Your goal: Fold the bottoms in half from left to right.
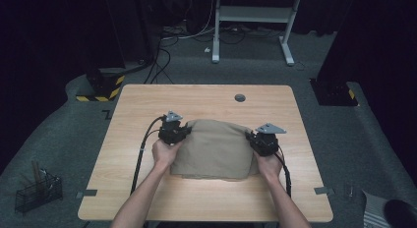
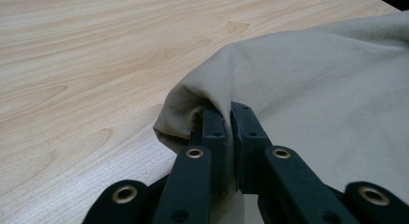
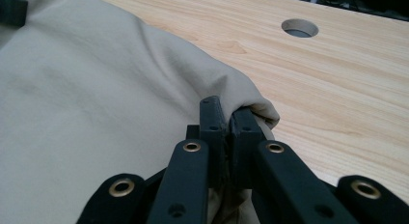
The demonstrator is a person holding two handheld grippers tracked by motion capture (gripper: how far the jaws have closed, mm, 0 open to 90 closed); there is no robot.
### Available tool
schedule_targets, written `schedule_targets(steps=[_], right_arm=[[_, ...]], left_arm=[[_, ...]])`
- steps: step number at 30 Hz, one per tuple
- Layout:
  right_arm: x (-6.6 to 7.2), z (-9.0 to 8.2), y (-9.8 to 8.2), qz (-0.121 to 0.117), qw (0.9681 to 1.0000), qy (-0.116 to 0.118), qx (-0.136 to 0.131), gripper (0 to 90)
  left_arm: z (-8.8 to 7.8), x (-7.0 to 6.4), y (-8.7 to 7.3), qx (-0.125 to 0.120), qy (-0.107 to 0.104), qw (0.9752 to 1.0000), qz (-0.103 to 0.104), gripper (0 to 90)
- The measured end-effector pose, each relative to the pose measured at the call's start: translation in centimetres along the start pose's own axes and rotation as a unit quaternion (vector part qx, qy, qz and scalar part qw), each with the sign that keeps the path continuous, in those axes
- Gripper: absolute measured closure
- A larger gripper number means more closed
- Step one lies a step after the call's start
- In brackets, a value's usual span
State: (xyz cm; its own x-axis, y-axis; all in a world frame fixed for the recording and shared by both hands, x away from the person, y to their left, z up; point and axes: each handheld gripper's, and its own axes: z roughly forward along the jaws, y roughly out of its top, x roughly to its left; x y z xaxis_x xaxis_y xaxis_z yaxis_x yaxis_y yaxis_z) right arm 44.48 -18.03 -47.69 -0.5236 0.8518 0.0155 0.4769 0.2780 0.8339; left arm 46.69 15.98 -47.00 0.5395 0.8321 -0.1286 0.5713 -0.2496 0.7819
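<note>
Your left gripper [image 2: 227, 119] is clamped on a fold at the far left corner of the tan cloth [image 1: 216, 148], and your right gripper [image 3: 230, 119] is pinched onto the far right corner the same way. Between them the cloth spreads across the middle of the wooden table [image 1: 147, 98], bunched up at both pinched corners.

Cloth [image 1: 214, 148] plain beige; table [image 1: 147, 105] light wood grain; claws black, both; floor [image 1: 64, 120] dk grey carpet.
</note>
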Motion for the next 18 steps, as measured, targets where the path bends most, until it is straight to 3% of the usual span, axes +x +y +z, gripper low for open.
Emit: schedule_targets(steps=[7, 10, 13, 18], right_arm=[[-0.8, 1.2, 0.2, 0.024, 0.9997, 0.007, 0.006, 86.6], [-1.1, 1.9, -0.1, 0.033, 0.9993, 0.007, 0.015, 86.5], [-1.3, 2.5, -0.4, 0.037, 0.9990, 0.004, 0.023, 86.2], [-1.8, 3.0, -0.6, 0.035, 0.9988, 0.001, 0.033, 85.5]], left_arm=[[1.1, 0.8, -0.1, 0.009, 0.001, 0.9999, -0.011, 86.4], [1.7, 0.8, 0.0, 0.015, 0.008, 0.9998, -0.005, 86.4], [2.2, 0.8, -0.1, 0.020, 0.014, 0.9997, 0.002, 86.3], [3.0, 1.3, -0.6, 0.036, 0.018, 0.9992, -0.003, 86.0]])
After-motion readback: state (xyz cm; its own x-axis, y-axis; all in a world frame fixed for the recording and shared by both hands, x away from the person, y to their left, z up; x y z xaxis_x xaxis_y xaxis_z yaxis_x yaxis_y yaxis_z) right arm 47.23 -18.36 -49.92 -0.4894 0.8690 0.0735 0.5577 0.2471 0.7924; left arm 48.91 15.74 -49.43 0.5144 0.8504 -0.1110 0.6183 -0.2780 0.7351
